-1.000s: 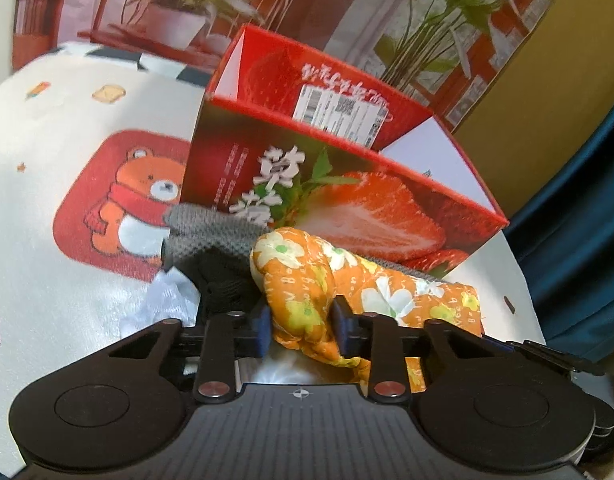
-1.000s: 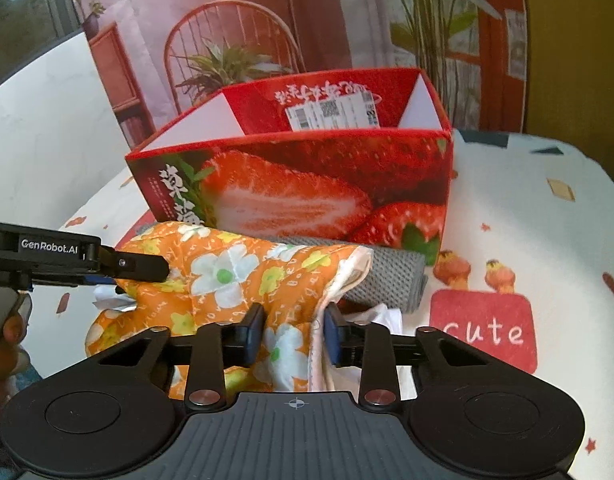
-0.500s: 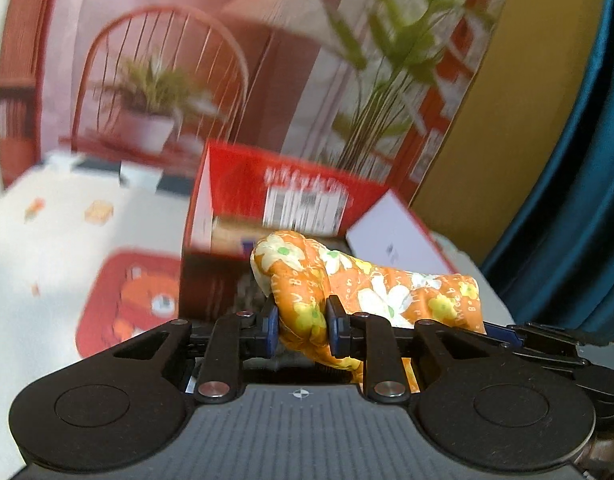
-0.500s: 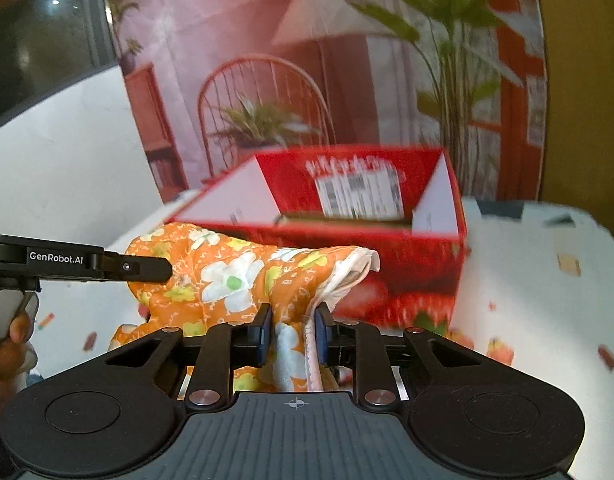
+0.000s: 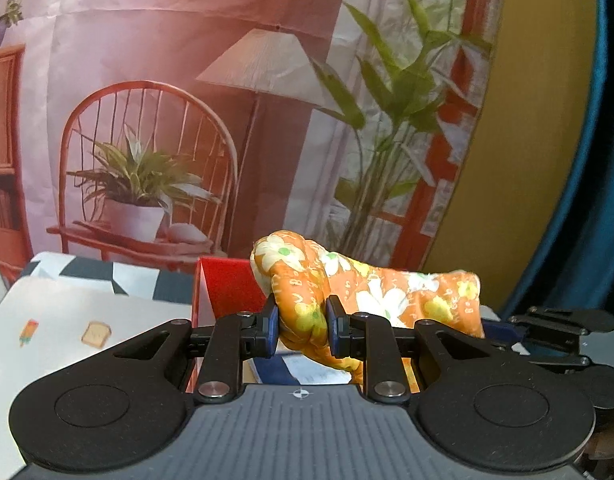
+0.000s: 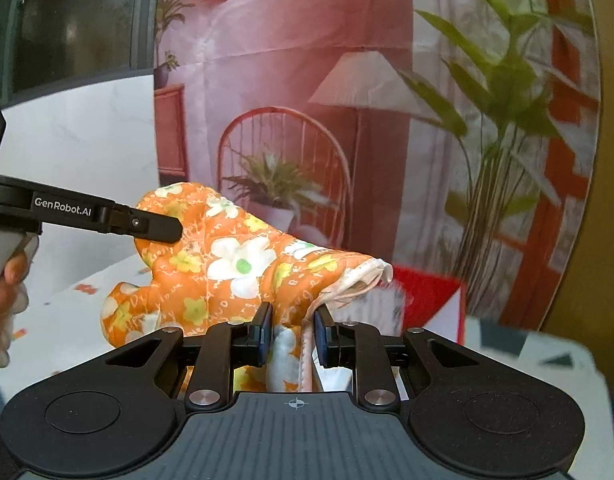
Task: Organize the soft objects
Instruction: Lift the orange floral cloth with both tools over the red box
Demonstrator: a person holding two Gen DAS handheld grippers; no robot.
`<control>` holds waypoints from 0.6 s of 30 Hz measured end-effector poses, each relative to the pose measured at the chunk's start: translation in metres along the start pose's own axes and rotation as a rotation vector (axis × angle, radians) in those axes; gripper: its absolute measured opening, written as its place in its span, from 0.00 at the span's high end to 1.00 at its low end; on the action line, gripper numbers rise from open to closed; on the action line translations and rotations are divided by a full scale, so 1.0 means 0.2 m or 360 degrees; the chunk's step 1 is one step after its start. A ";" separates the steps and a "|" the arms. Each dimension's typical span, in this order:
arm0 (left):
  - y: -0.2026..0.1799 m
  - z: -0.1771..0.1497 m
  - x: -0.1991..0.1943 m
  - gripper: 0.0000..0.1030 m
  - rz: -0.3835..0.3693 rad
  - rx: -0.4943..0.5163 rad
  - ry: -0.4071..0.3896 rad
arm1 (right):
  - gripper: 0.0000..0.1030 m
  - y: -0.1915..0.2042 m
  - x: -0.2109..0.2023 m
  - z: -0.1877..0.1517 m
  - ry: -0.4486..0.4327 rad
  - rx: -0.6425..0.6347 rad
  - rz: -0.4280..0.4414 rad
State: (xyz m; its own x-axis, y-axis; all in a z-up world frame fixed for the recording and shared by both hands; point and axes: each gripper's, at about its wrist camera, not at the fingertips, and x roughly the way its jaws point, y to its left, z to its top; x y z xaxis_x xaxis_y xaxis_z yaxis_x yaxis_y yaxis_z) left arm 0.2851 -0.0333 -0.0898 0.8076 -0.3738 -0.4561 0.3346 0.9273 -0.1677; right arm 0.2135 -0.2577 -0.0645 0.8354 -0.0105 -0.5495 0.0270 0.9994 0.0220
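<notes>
An orange oven mitt with white and yellow flowers (image 5: 371, 292) hangs in the air between both grippers. My left gripper (image 5: 301, 324) is shut on its rounded tip end. My right gripper (image 6: 293, 334) is shut on its white-lined cuff end (image 6: 359, 280). The mitt shows stretched sideways in the right wrist view (image 6: 227, 264), where the left gripper (image 6: 147, 226) comes in from the left. The red strawberry box (image 5: 227, 292) lies below and behind the mitt; only its far wall and part of its inside show. In the right wrist view its red corner (image 6: 431, 300) shows.
The white patterned tablecloth (image 5: 67, 328) lies to the left of the box, and also shows in the right wrist view (image 6: 527, 356). A printed backdrop with chair, lamp and plants (image 5: 187, 120) stands behind the table. A blue curtain (image 5: 595, 200) hangs at the right.
Both grippers have lifted the mitt up from the pile in front of the box to above the box's rim. The grey cloth and the box front have dropped out of view.
</notes>
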 end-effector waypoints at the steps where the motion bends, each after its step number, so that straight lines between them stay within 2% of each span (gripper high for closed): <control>1: -0.01 0.01 0.04 0.76 0.0013 0.0007 0.0006 | 0.81 -0.02 0.04 0.02 -0.0002 -0.0021 -0.0023; 9: -0.04 0.02 0.34 0.76 0.0091 0.0079 0.0136 | 0.81 -0.09 0.34 -0.01 0.0063 -0.0181 -0.0152; 14: -0.02 -0.04 0.52 0.76 0.0085 0.0099 0.0346 | 0.81 -0.14 0.47 -0.10 0.0195 -0.0132 -0.0169; 18: -0.01 -0.10 0.58 0.76 0.0059 0.0117 0.0470 | 0.81 -0.17 0.51 -0.16 0.0290 -0.0085 -0.0151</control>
State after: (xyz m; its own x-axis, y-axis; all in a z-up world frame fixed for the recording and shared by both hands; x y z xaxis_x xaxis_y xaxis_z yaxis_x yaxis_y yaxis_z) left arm 0.3691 -0.0776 -0.1605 0.6473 -0.3087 -0.6969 0.3505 0.9325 -0.0875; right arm 0.2805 -0.2925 -0.1490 0.7174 -0.1031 -0.6890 0.0673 0.9946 -0.0788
